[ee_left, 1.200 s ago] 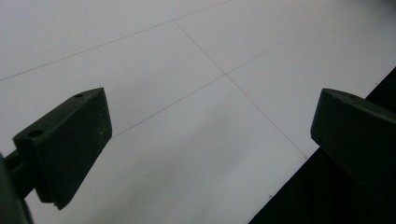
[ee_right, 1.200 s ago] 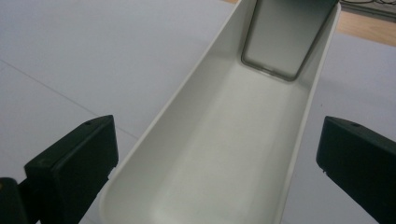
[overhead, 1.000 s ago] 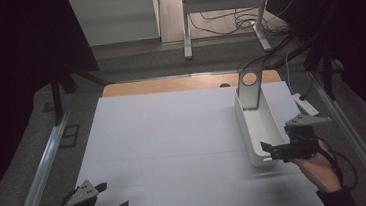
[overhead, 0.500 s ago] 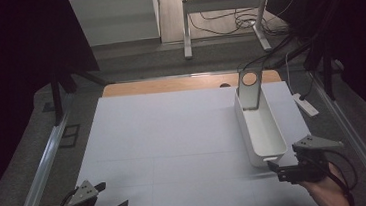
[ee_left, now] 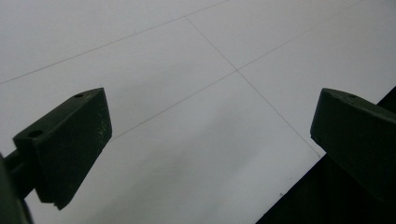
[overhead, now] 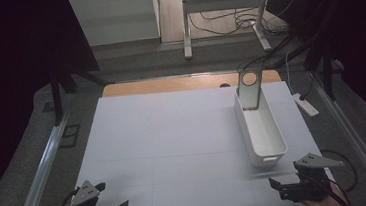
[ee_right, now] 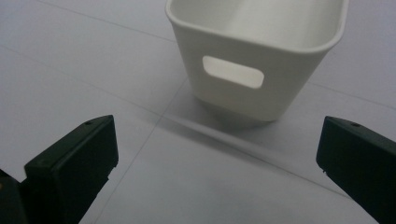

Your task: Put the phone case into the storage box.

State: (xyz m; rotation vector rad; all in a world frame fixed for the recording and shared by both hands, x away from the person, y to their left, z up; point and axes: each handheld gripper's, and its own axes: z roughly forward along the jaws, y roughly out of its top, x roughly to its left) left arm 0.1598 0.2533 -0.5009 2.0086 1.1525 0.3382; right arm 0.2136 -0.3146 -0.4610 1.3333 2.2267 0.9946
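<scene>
A long white bin lies on the right part of the white table, with nothing to see inside it. A grey upright plate with a round hole stands at its far end. My right gripper is open near the front edge, just short of the bin's near end. In the right gripper view the bin with its slot handle faces the wide-apart jaws of the right gripper, apart from them. My left gripper is open at the front left, and in its own view the left gripper has only bare table between its jaws.
A white power strip lies off the table's right edge. A wooden strip borders the far edge. Metal rails run along both sides. Cables and a frame's legs are on the floor beyond.
My right gripper has drawn back from the bin's near end towards the table's front edge. The left gripper and the bin have stayed put.
</scene>
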